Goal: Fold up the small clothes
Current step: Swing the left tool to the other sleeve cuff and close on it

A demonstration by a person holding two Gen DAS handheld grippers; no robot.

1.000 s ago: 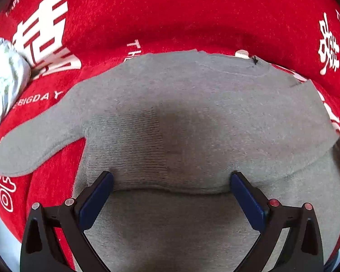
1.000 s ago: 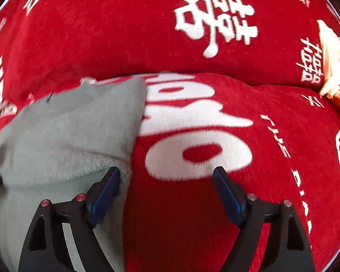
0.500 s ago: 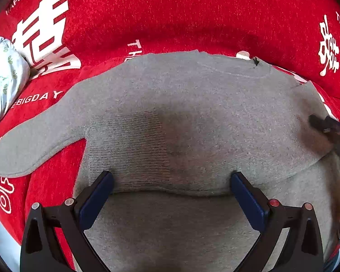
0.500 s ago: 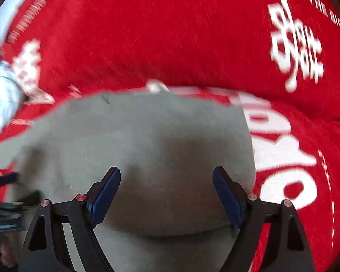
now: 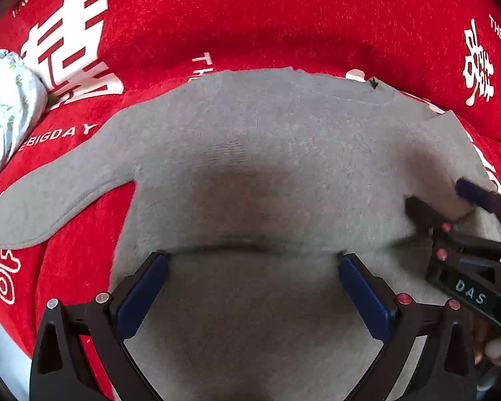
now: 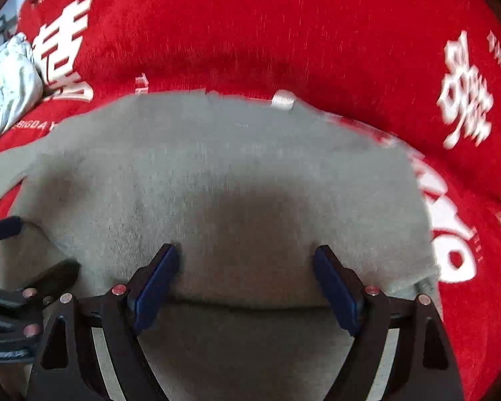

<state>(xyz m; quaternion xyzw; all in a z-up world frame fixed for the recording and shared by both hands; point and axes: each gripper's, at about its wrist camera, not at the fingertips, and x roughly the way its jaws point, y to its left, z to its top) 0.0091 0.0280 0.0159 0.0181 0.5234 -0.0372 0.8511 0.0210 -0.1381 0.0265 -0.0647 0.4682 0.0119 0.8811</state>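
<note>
A small grey knit sweater (image 5: pixel 267 153) lies flat on a red blanket, its left sleeve (image 5: pixel 46 197) stretched out to the left; a folded flap lies across its body. It also shows in the right wrist view (image 6: pixel 237 173). My left gripper (image 5: pixel 250 274) is open and empty, fingers resting over the flap's near edge. My right gripper (image 6: pixel 247 277) is open and empty over the sweater's right half. The right gripper shows at the right edge of the left wrist view (image 5: pixel 451 197), the left gripper at the left edge of the right wrist view (image 6: pixel 26 250).
The red blanket (image 5: pixel 267 16) with white lettering covers the whole surface and rises at the back. A pale floral cloth (image 5: pixel 6 100) lies bunched at the far left; it also shows in the right wrist view (image 6: pixel 6 83).
My right gripper has swung left from the bare red blanket to over the sweater's right half, close beside the left gripper. The left gripper has stayed put.
</note>
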